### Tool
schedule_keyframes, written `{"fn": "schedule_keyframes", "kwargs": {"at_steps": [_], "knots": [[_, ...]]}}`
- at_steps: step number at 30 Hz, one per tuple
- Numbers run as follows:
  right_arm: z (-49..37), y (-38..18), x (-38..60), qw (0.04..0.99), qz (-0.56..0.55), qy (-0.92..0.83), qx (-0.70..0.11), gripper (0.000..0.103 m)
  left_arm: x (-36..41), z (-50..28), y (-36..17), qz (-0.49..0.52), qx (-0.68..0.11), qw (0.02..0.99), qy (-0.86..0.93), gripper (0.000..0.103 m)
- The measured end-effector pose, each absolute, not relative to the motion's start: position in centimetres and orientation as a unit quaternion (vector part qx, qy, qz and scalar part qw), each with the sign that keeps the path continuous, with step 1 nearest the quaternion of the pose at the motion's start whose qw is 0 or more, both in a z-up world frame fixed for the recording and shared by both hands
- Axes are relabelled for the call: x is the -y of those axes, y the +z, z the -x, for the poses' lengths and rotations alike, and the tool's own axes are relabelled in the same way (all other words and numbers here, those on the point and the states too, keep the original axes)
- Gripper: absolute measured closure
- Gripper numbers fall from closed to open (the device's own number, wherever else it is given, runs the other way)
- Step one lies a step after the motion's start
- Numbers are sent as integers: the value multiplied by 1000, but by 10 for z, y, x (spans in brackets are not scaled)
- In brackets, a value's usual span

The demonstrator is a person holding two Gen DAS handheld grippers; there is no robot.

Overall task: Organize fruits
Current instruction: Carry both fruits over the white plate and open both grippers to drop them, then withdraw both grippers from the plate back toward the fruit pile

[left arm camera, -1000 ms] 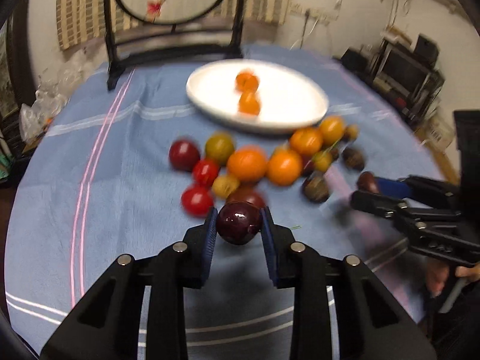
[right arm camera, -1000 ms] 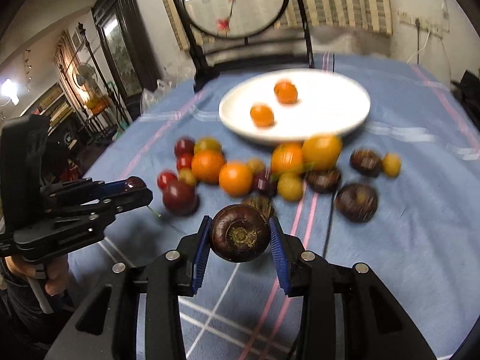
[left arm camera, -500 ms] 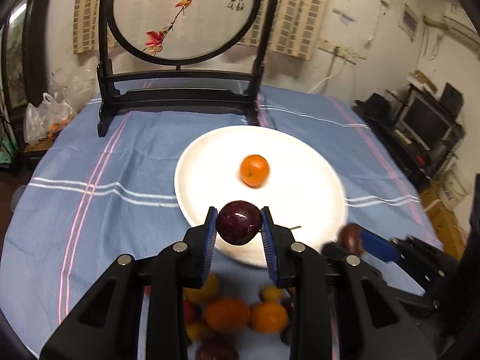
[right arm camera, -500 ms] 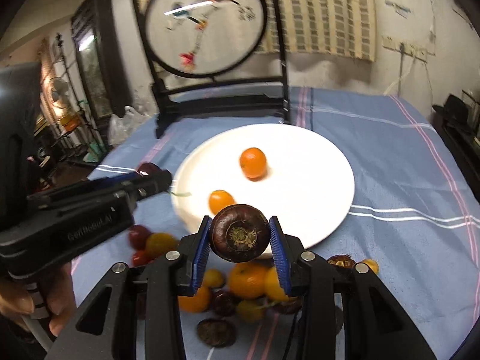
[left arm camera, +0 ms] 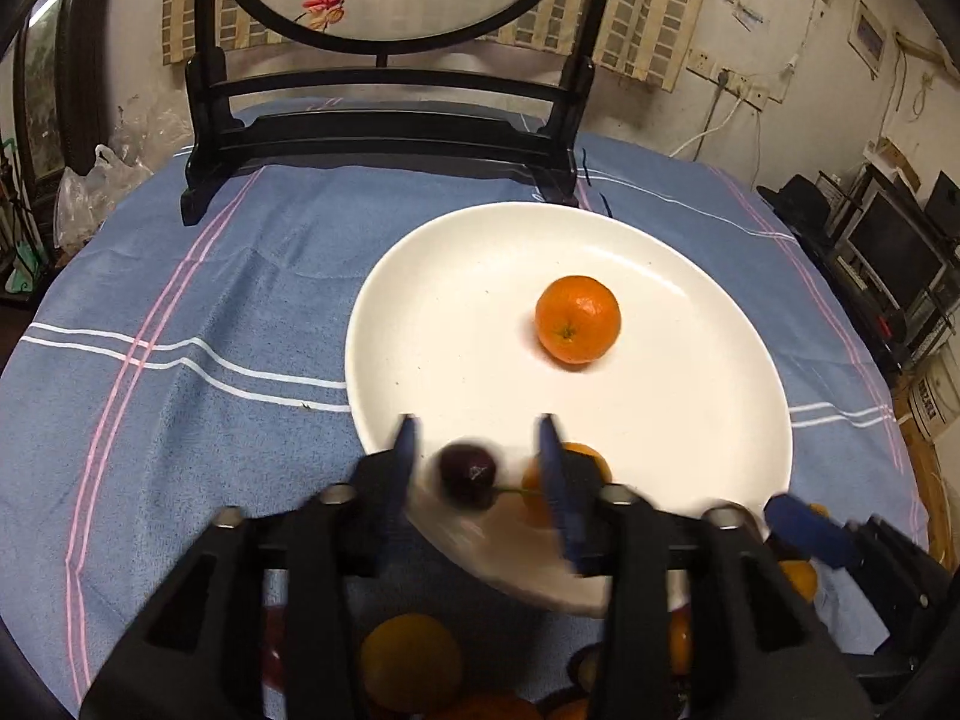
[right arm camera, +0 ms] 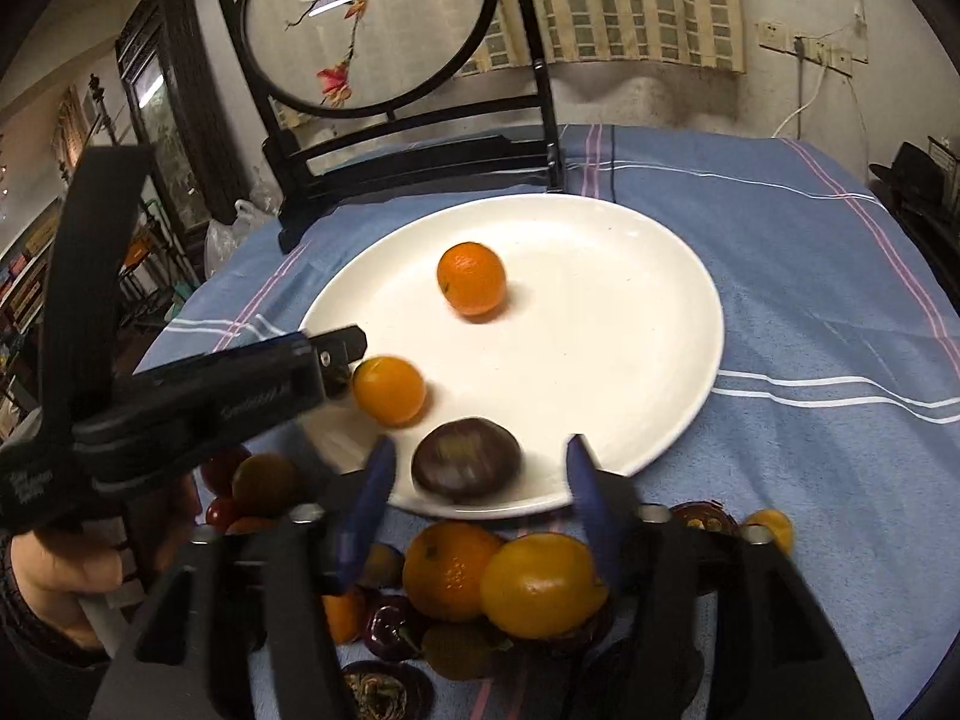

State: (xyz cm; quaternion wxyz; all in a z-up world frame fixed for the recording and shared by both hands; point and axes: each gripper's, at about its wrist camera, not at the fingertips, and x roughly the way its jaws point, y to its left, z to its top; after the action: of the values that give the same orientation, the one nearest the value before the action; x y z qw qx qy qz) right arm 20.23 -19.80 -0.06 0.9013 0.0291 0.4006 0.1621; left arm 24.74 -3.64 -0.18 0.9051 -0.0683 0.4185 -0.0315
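The left claw (left arm camera: 474,450) has just been opening; its jaws stand apart, and a dark cherry (left arm camera: 467,475) lies loose between them on the near rim of the white plate (left arm camera: 480,324). The right claw (right arm camera: 477,474) has likewise just opened around a dark brown fruit (right arm camera: 465,459) resting on the plate. Two oranges (right arm camera: 471,278) sit further in. More fruit (right arm camera: 540,585) is heaped on the blue-clothed surface (right arm camera: 810,276).

I see a white plate (right arm camera: 660,276) on a blue cloth (right arm camera: 810,240) with white and pink stripes; an orange mandarin (right arm camera: 471,279); a yellow-orange fruit (right arm camera: 389,390); a dark purple fruit (right arm camera: 467,459); a deep red cherry (left arm camera: 467,475); blue pads (right arm camera: 585,486) on black grippers.
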Motion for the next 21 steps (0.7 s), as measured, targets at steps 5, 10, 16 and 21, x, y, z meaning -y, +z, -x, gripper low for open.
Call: {"fn": "schedule_keyframes", "kwargs": {"at_steps": [5, 10, 16, 21], "knots": [[-192, 7, 207, 910, -43, 154, -382, 42, 32, -226, 16, 66, -380, 922, -27, 29], [-186, 11, 213, 916, -50, 145, -370, 39, 18, -202, 21, 81, -367, 927, -18, 22], [-172, 11, 221, 916, -71, 149, -367, 39, 0, -170, 19, 89, -366, 926, 2, 17], [-141, 7, 230, 918, -78, 148, -360, 39, -7, -146, 16, 93, -379, 921, -4, 17]]}}
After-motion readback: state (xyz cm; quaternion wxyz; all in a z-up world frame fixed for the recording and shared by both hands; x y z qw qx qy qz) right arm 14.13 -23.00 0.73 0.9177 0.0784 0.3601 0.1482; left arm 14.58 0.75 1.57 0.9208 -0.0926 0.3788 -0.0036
